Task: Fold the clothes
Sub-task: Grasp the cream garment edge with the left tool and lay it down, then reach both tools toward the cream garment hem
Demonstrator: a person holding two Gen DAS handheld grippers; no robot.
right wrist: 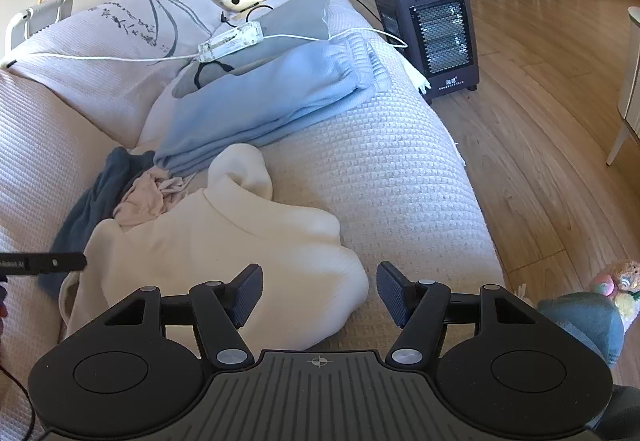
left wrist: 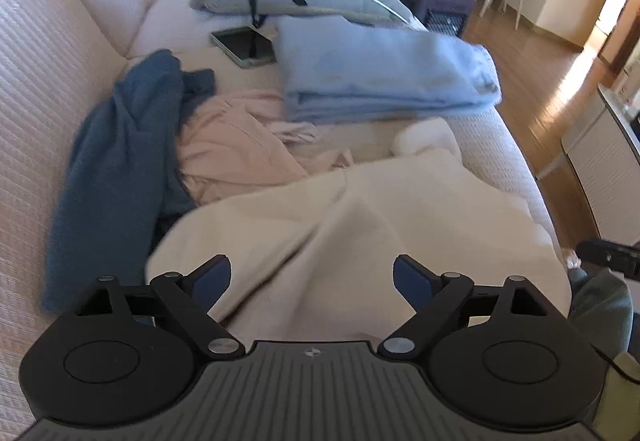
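We can make out only a few marks, and the heater [right wrist: 430,37] on the floor beside the sofa [right wrist: 380,169] serves as our landmark: low on its front panel, under the grille, stands a small white brand label in two characters with a line of tiny print beneath, too small for us to read. Far to the left of the heater, at the picture's edge, the black bar [right wrist: 40,264] carries white lettering of which we read only "Robot.AI".
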